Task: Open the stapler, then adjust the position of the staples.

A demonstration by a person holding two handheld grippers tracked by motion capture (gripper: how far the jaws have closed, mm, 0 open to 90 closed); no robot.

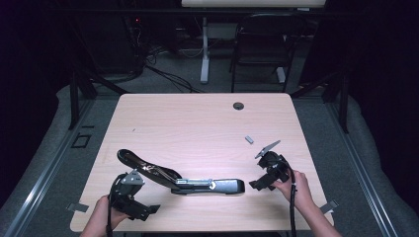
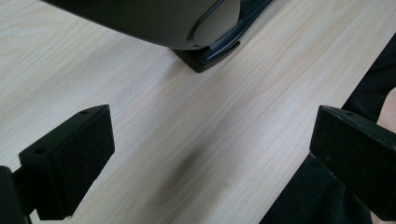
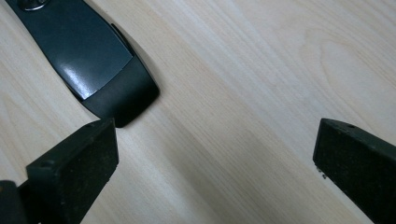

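Count: one black stapler (image 1: 188, 180) swung fully open, two claws, one small grey piece (image 1: 249, 139), one dark round grommet (image 1: 238, 105) in the counter (image 1: 197, 128).
Stapler place: it lies on the near half of the counter, between the two claws, touched by neither.
Long axis: it runs left to right across the counter in the high view; the flat base part points right and ends in a rounded tip, while the arm part rises and curves away to the left.
Left claw (image 1: 148, 210): jaws stand wide apart with nothing between them but bare wood, and in the left gripper view the stapler (image 2: 187, 23) sits just ahead of them.
Right claw (image 1: 257, 185): jaws spread just as wide, gripping nothing; it sits just right of the stapler's rounded tip, and in the right gripper view that tip (image 3: 93, 60) lies just beyond one pad.
Small grey piece: lies on its own on the right side, well apart from the stapler.
Edges: both hands work close to the near edge; the left claw is almost on it.
Open room: the far half of the counter is broad bare wood up to the grommet.
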